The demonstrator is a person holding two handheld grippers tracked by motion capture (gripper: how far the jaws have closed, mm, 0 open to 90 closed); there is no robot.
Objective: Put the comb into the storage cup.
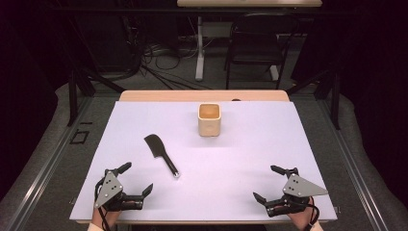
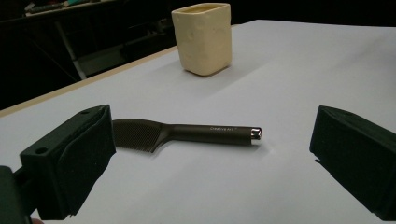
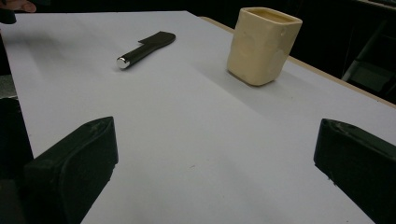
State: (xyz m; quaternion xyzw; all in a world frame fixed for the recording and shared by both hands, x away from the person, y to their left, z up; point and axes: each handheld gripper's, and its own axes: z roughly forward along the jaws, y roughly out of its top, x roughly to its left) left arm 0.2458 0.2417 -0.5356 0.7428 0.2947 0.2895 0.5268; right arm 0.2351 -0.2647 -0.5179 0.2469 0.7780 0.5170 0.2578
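High view: a white table sheet [image 1: 240, 168] carries two objects, a dark spatula [image 1: 161, 154] and a cream square cup [image 1: 209, 119]. The left gripper [image 1: 137, 179] rests at the near left corner of the sheet, the right gripper [image 1: 269, 184] at the near right corner; each is held by a hand at the bottom edge. Both grippers stand with jaws spread wide and nothing between them.

Left gripper view: the spatula [image 2: 187, 134] lies flat on the sheet just ahead of the fingers [image 2: 70, 158], across the line of the gap. Its ribbed blade is partly hidden behind the left finger; its handle runs toward the right finger and ends in a bright metal cap short of it. The spatula touches neither pad. The cup [image 2: 203, 37] stands upright farther ahead, beyond the spatula and roughly in line with the middle of the gap.

Right gripper view: the fingers [image 3: 74, 163] are likewise wide apart over bare sheet. The spatula [image 3: 145, 48] lies well ahead and toward the left finger's side, metal cap end nearer, blade pointing away. The cup [image 3: 262, 44] stands upright ahead, toward the right finger's side, well apart from both pads and from the spatula.
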